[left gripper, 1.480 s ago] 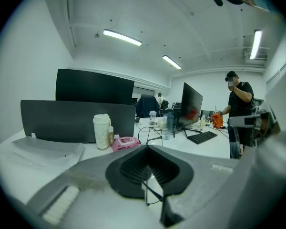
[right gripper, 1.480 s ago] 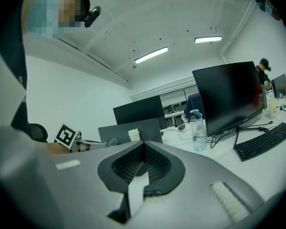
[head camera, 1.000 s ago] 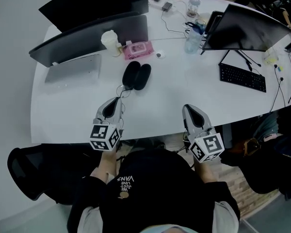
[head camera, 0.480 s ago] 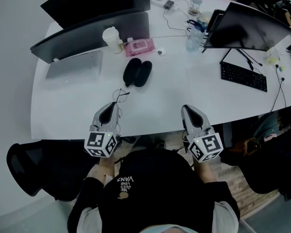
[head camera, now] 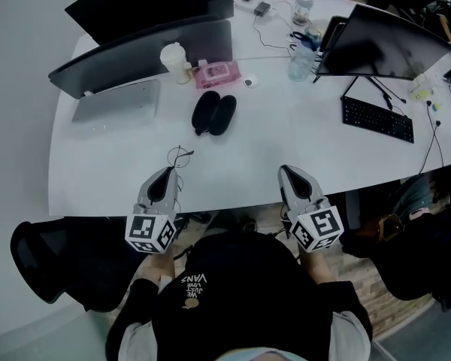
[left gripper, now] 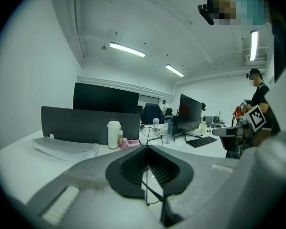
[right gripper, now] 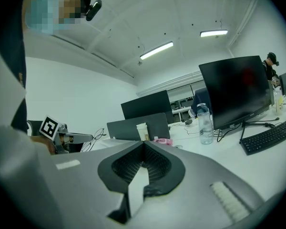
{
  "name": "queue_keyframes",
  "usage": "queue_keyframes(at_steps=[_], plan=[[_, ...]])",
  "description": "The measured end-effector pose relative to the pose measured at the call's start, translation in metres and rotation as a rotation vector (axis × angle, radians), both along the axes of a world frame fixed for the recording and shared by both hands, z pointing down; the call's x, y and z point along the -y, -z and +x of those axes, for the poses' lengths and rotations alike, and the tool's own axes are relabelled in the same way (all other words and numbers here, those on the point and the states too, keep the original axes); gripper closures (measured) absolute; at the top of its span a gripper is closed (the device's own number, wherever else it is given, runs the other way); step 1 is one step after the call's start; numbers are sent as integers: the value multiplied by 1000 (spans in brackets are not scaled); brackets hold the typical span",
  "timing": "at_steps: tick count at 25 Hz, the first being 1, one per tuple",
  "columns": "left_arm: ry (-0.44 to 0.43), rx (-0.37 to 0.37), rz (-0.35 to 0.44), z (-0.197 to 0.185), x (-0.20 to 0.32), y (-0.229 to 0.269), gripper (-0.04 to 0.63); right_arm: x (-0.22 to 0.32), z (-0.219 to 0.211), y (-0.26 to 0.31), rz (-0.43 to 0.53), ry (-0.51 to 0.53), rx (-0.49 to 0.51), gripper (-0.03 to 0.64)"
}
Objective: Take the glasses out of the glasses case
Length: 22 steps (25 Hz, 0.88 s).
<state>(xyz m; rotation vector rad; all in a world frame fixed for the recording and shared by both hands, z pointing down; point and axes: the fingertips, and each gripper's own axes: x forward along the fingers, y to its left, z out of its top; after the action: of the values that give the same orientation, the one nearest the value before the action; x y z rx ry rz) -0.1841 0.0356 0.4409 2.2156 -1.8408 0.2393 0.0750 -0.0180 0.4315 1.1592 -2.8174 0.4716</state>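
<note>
Left gripper [head camera: 167,174] pulling back toward near table edge, jaws pinching thin frame of glasses [head camera: 180,156]. Glasses moving nearer, now well apart from open glasses case [head camera: 212,113] sitting farther back. Taking-out part looking done. Right gripper [head camera: 287,173] waiting at right, jaws closed, holding nothing.
</note>
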Motion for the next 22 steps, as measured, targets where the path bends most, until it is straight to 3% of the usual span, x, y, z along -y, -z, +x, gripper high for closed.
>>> queue_keyframes(at_steps=[22], plan=[[-34,-23,30,9,-10,16,588,-2,-12,-5,3,21,-33,620]])
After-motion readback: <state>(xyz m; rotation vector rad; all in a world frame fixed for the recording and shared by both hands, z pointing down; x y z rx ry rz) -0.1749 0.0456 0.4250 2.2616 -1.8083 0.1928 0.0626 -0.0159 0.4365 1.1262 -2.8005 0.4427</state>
